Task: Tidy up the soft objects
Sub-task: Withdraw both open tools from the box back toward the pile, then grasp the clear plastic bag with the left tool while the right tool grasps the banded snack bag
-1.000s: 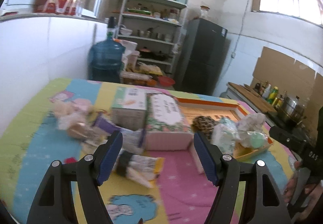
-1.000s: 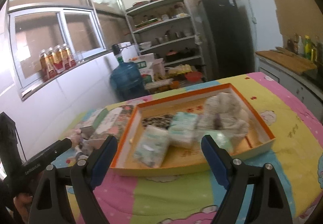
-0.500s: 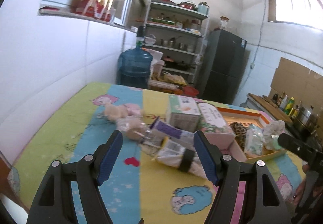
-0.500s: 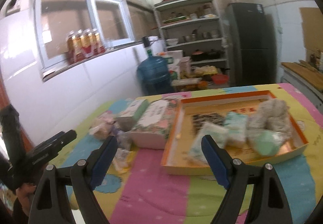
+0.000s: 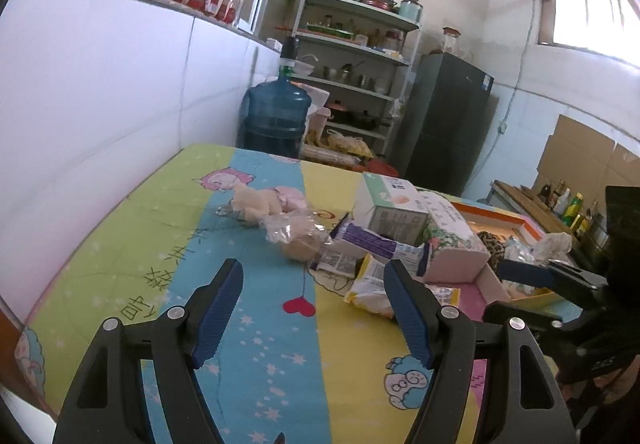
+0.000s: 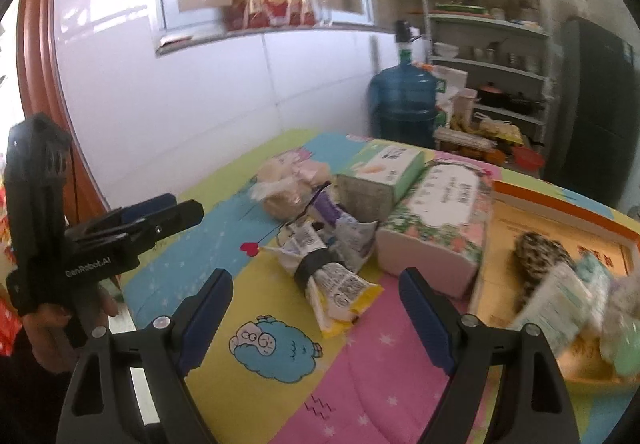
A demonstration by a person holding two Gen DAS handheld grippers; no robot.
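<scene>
While we swung both views leftward over the last second, the worktop [image 5: 256, 344] with its colourful cartoon-print cloth now fills the frames and the loose pile sits ahead of us instead of the tray. Our orange-rimmed shallow tray [image 6: 560, 204], already holding a leopard-print soft item [image 6: 540, 256] and pale wrapped packs, has slid to the right edge of the right wrist view, blurred. Next in size, the floral-print tissue pack [image 6: 440, 212] and green-white tissue box [image 6: 380, 172] lie side by side just left of the tray. Near them sits the yellow-and-white crinkly packet bundle bound by a black band [image 6: 328, 280], then the bagged beige plush lumps [image 5: 296, 232] further left. Our left gripper [image 5: 312, 308] and right gripper [image 6: 316, 316] both hover above the cloth, fingers spread, holding nothing. We judge we're turning to fetch the next loose soft piece; several remain outside the tray.
</scene>
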